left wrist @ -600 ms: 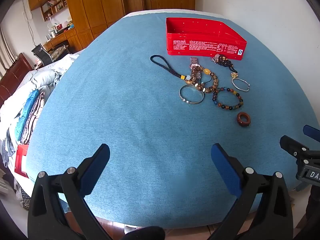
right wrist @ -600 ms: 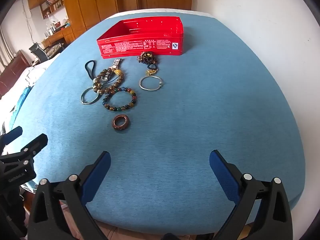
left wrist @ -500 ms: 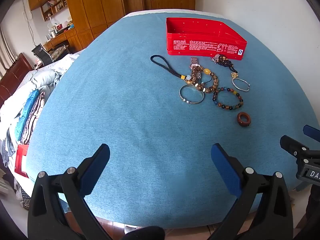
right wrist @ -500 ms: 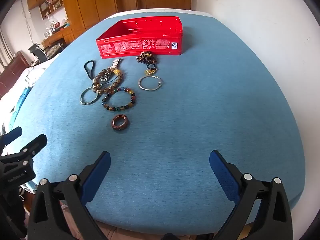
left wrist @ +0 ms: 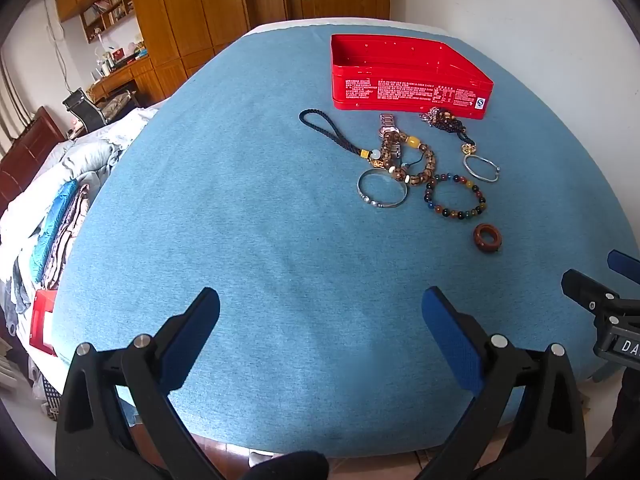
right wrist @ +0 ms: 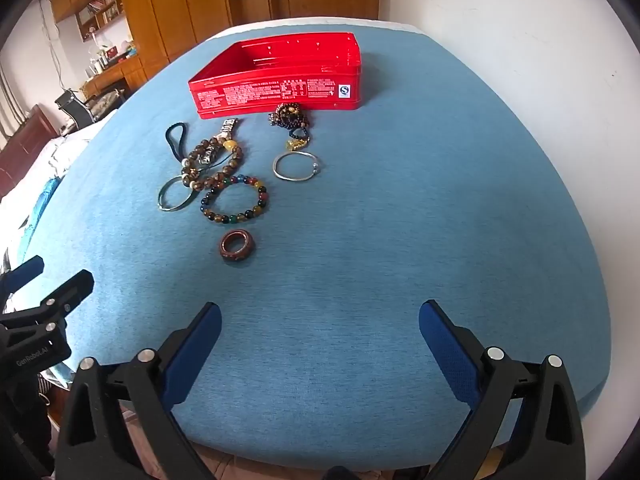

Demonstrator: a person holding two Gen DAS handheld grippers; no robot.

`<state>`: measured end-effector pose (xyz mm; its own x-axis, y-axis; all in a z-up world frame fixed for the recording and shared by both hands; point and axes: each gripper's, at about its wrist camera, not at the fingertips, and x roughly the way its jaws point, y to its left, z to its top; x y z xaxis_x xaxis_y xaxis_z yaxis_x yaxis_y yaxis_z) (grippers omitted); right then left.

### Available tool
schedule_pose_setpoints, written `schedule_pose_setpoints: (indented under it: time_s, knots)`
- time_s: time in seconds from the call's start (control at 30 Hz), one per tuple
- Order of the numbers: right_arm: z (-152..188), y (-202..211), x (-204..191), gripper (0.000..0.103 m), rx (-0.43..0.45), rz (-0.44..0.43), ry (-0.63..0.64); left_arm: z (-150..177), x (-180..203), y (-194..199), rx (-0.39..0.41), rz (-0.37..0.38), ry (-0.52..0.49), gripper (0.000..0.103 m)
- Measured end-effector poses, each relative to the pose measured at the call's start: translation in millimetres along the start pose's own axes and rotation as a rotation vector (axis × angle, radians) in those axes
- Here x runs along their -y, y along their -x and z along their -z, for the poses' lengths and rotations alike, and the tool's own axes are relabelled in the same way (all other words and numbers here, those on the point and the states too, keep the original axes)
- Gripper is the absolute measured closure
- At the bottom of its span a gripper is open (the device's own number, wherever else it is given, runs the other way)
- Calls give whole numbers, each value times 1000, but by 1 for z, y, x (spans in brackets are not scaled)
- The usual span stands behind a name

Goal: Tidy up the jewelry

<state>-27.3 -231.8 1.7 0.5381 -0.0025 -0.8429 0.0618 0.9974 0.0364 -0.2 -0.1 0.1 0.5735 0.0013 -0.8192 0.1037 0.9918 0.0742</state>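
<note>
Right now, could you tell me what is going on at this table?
A person holds two grippers over a blue-covered table, about to sort jewelry. The left gripper and right gripper are both open and hold nothing. Bracelets, including a multicoloured bead bracelet, and a brown ring lie loose in front of an open red tin, which looks empty.
</note>
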Motion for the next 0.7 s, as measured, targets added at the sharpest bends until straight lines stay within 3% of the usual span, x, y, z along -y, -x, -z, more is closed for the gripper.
schedule_pose_setpoints:
  time_s: [0.7]
  knots:
    - [0,1,2,4,0,-2,-2,0,0,0,-1,-1,-1,3]
